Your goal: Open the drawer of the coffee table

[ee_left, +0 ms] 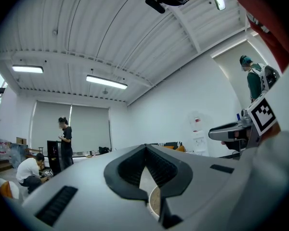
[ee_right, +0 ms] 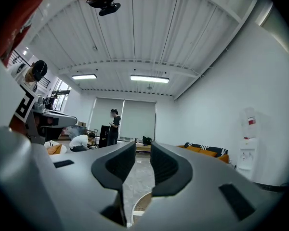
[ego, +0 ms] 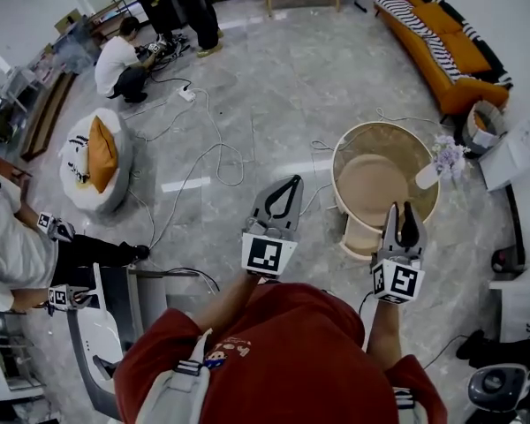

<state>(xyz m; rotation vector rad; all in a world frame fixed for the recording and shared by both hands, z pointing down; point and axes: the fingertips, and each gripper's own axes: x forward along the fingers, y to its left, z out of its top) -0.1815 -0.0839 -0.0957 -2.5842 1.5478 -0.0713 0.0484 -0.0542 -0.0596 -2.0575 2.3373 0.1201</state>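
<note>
The round cream coffee table (ego: 344, 159) with a tan sunken top stands on the grey floor ahead of me. A cream drawer front (ego: 360, 234) shows on its near left side; I cannot tell if it is pulled out. My left gripper (ego: 291, 184) hangs in the air left of the table, its jaws meeting at the tips and empty (ee_left: 145, 150). My right gripper (ego: 401, 210) hovers over the table's near edge, with a narrow gap between its jaws and nothing in it (ee_right: 142, 153). Neither touches the table.
A vase of pale flowers (ego: 447, 157) stands on the table's right rim. Cables (ego: 214, 153) trail over the floor to the left. A white beanbag with an orange cushion (ego: 93, 162), an orange sofa (ego: 437, 29) and a crouching person (ego: 119, 64) lie farther off.
</note>
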